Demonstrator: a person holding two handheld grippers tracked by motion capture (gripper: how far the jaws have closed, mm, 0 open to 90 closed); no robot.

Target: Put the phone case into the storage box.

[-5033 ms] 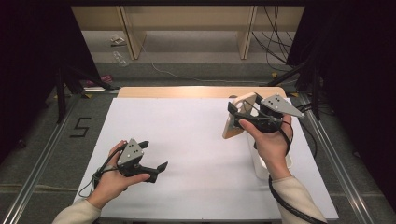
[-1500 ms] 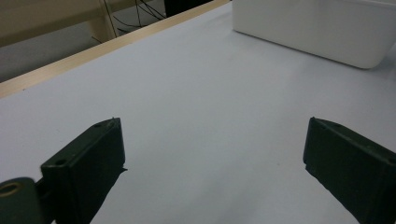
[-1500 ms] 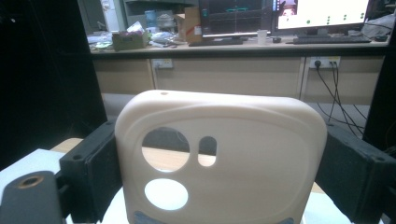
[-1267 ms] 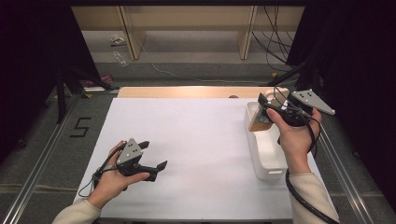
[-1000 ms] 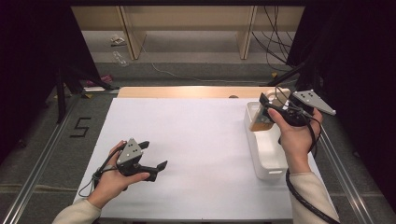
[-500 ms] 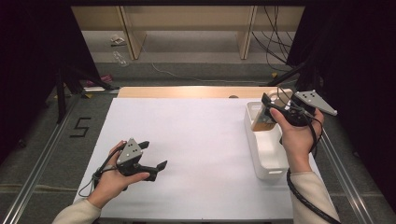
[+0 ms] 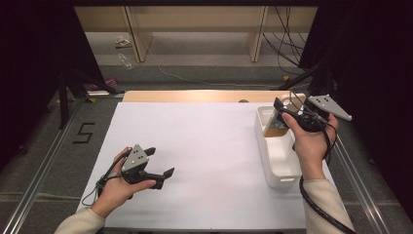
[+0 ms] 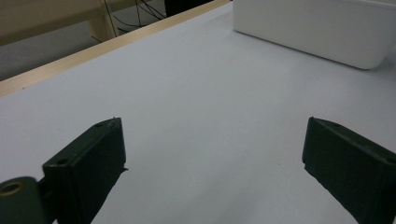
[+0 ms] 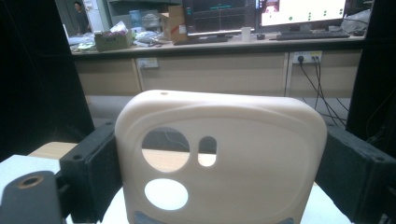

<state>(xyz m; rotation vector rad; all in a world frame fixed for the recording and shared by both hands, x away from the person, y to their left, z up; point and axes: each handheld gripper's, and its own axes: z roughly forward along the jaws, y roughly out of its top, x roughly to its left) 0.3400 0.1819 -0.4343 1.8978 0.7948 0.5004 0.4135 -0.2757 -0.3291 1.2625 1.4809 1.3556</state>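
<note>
1. Since 5 seconds ago the right gripper (image 7: 281, 113) has carried the beige phone case (image 7: 275, 123) from above the middle-right of the table out to the far end of the white bin (image 7: 281, 163); over the last second or so neither hand has shifted.
2. Left side: the left gripper (image 7: 160, 162) rests in the person's left hand (image 7: 117, 187) low over the white table (image 7: 195, 146), near its front-left part, pointing toward the right.
3. Its jaws stand wide apart with nothing between them; the left gripper view shows bare white table surface in the gap, and the side wall of the white bin (image 8: 317, 28) farther off.
4. Middle: the table here is a plain white sheet with a wooden strip (image 7: 195, 95) along its far edge.
5. Right side: the white bin lies lengthwise near the right edge of the table, long and narrow.
6. The right hand (image 7: 309, 146) holds the right gripper over the bin's far end, its cable (image 7: 316, 204) trailing back along the sleeve.
7. The right gripper is clamped on the phone case (image 9: 219, 158): in the right gripper view both black jaws press against the case's 2 side edges.
8. The case stands upright, its camera cut-outs showing, with its lower end down inside the far end of the bin.
</note>
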